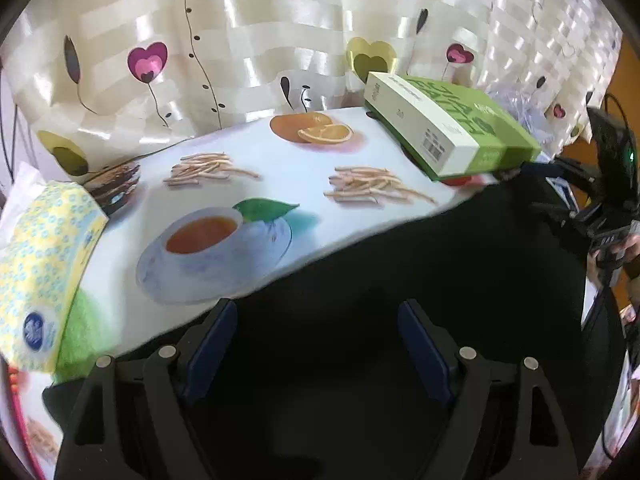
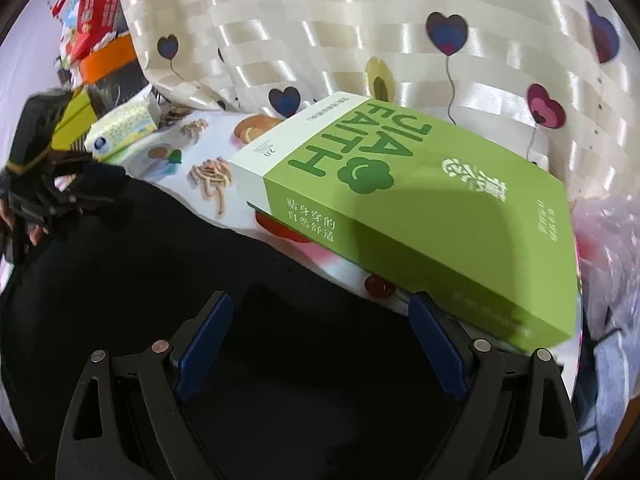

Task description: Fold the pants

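Flat green-and-white cardboard box point(image 2: 400, 216): "JIA FAITH" in dark green on top, upside down to camera; "2.0" on its white end.

Each claw point(image 1: 318, 344) — black frame, silver screws, blue pads point(image 2: 204, 346) — held by seemingly bare fingers.

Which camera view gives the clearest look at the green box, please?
The right wrist view: the green box fills the frame near the right gripper, with its top lettering readable. The left wrist view shows it smaller at the table's far corner.
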Motion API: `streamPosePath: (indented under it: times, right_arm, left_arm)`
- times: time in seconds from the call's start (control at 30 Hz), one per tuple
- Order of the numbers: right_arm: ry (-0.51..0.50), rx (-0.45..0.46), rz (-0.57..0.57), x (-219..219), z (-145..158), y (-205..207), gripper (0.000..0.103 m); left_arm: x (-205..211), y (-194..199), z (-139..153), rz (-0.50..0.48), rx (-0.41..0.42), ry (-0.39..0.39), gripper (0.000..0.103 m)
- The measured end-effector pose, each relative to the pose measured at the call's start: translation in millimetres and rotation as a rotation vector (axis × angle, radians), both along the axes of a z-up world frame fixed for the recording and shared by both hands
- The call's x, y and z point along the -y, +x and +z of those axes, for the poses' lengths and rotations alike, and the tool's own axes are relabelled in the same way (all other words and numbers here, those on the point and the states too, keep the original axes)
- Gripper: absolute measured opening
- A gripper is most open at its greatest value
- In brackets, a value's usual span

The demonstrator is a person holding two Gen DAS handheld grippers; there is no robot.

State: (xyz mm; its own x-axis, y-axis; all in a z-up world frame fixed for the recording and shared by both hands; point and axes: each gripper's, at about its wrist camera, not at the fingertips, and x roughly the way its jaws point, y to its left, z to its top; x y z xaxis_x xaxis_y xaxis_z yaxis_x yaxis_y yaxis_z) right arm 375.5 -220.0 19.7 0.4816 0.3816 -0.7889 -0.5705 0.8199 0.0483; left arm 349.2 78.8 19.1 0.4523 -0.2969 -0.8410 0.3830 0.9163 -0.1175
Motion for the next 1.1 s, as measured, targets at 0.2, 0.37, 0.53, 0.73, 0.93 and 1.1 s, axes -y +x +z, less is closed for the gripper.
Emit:
streamPosePath:
  times: [0.2,0.37,0.53,0.73,0.93,1.1]
  right_arm:
    - [-0.017,-0.024,0.058,-10,-8,6,0.090]
    - [-0.014,-0.027,0.072,-10,-14,7,0.090]
    - [-0.019,-0.020,0.085,-10,-16,7,0.089]
    - [0.012,-0.004,0.079,-5,-11,3,0.045]
    - [0.105,-0.070,0.078,4,-11,-2,0.011]
    - [0.097,-0.038,0.056,1,-6,-10,0.006]
  left_arm:
    - [8,9,-7,-0.031,-0.003,0.014,0.084]
    - [8,8,-12,-0.035,0.015,0.026,0.084]
    - [12,10,-14,-0.055,0.023,0.059,0.084]
    - [12,10,-15,-0.066,0.026,0.063,0.084]
    - [14,0,-12,-0.079,0.054,0.052,0.061]
    - [14,-5,-10,-0.090,0.049,0.026,0.027]
